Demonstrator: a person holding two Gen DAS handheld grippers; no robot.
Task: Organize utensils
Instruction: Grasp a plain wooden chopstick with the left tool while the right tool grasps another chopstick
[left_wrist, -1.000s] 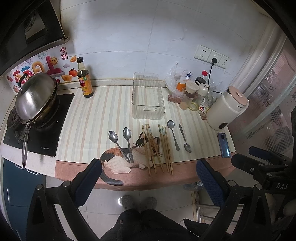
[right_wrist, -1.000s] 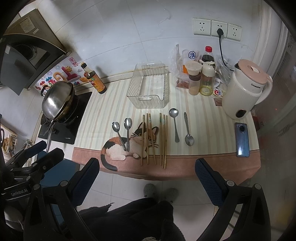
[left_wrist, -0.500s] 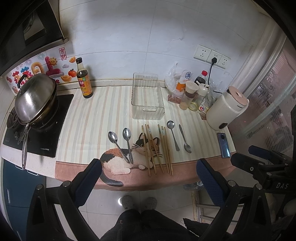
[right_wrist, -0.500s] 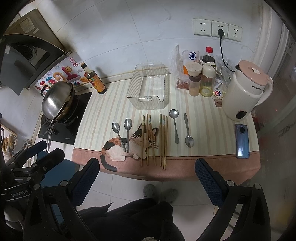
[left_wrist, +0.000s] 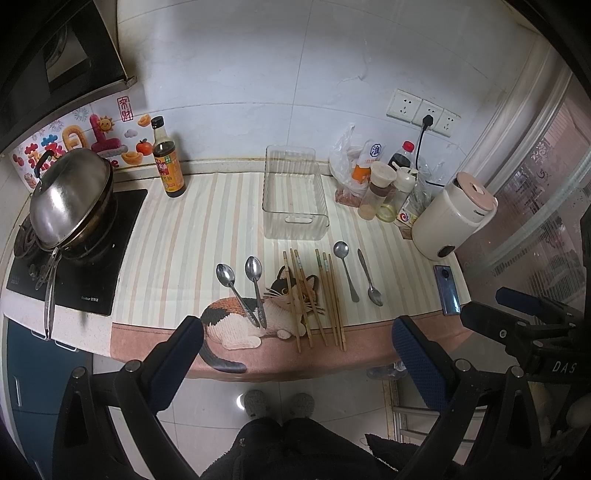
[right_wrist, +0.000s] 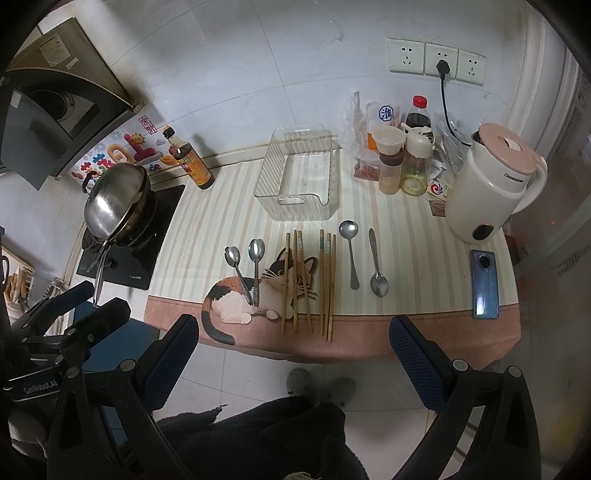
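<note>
left gripper (left_wrist: 295, 347) and right gripper (right_wrist: 295, 343) are held above the floor before the counter edge, jaws spread wide, nothing pinched. beyond the jaws, on the striped cat mat (left_wrist: 192, 258), are laid left to right: two steel spoons (left_wrist: 242, 288), wooden chopsticks (left_wrist: 314, 299), two more spoons (left_wrist: 358, 273). ribbed clear bin (left_wrist: 295, 199) is set behind them.

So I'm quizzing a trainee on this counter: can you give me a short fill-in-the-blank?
1. The clear plastic bin holds ___ utensils.
2. ___ metal spoons lie on the striped cat-print mat.
3. The blue phone lies in front of the cream electric ___.
4. Both tools, left and right, are ___.

Missing: no; four; kettle; open
</note>
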